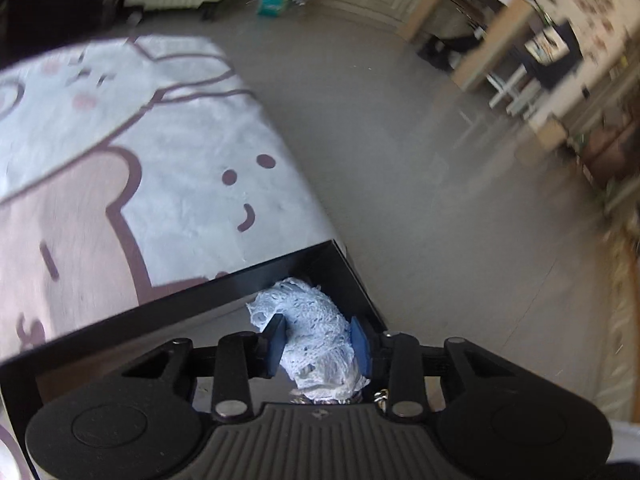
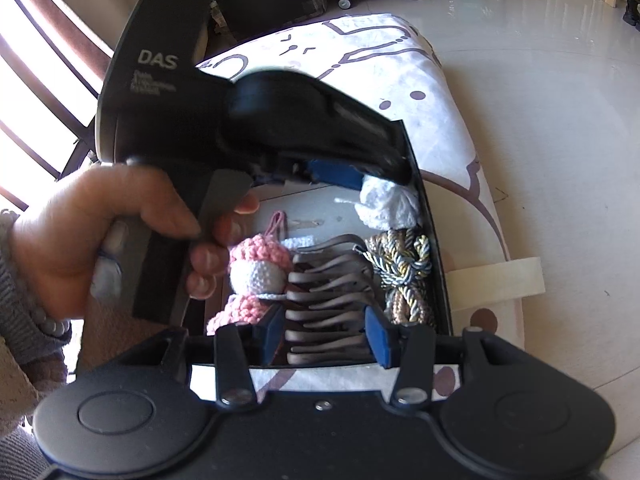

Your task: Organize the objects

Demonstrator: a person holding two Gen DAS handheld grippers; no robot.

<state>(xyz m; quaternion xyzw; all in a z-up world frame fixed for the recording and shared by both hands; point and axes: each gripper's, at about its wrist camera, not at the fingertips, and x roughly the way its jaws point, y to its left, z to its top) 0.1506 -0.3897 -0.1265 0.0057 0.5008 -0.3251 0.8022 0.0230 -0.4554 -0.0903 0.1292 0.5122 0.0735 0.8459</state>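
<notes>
Here the left gripper (image 1: 318, 344) is clenched on the pale-blue crocheted piece (image 1: 308, 320), which hangs over the far right corner of the black tray (image 1: 224, 284). The right gripper (image 2: 326, 338) clasps the grey claw hair clip (image 2: 328, 308) nearer the tray's front edge.

Light: daylight pours through the blown-out slatted window (image 2: 36, 92) | Glare: sheen across the pale glossy floor (image 2: 532, 32) | Blur: left view's right side smeared, furniture streaked | Edges: fisheye bending throughout, corners dark
</notes>
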